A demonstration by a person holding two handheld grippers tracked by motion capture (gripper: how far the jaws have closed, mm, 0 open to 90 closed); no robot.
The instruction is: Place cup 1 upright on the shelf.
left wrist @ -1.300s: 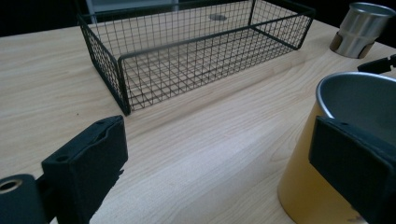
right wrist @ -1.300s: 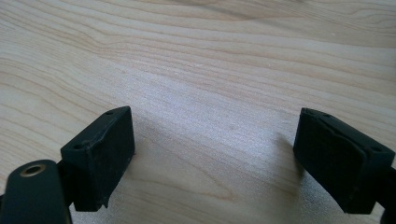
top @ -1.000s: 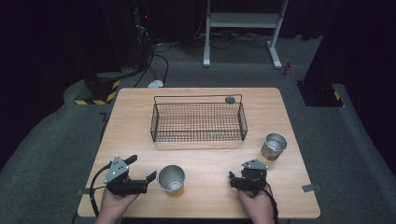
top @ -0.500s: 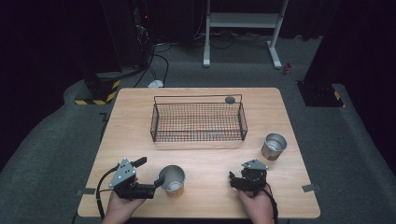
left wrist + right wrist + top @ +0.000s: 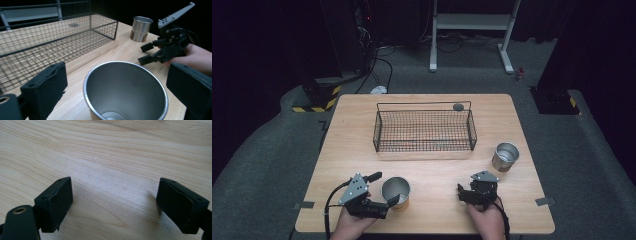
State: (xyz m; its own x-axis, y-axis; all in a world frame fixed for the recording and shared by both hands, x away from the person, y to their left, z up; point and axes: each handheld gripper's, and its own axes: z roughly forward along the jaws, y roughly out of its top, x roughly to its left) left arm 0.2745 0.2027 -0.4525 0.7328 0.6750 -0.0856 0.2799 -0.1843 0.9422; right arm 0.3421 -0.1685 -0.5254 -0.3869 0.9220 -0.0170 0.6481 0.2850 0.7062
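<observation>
L tongs (image 5: 387, 192), low at the bench (image 5: 362, 130) front edge, point toward 3 o'clock; jaws wide, just been opening, straddling the near steel cup (image 5: 395, 191) w/o pressing. R tongs (image 5: 460, 192) rest at 5 o'clock, jaws wide, nothing between. Wire basket (image 5: 424, 131) beyond at 12.

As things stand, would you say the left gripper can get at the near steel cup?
Probably yes: the left gripper has its jaws open on either side of the near steel cup, having just been opening, with bare table around and nothing between.
</observation>
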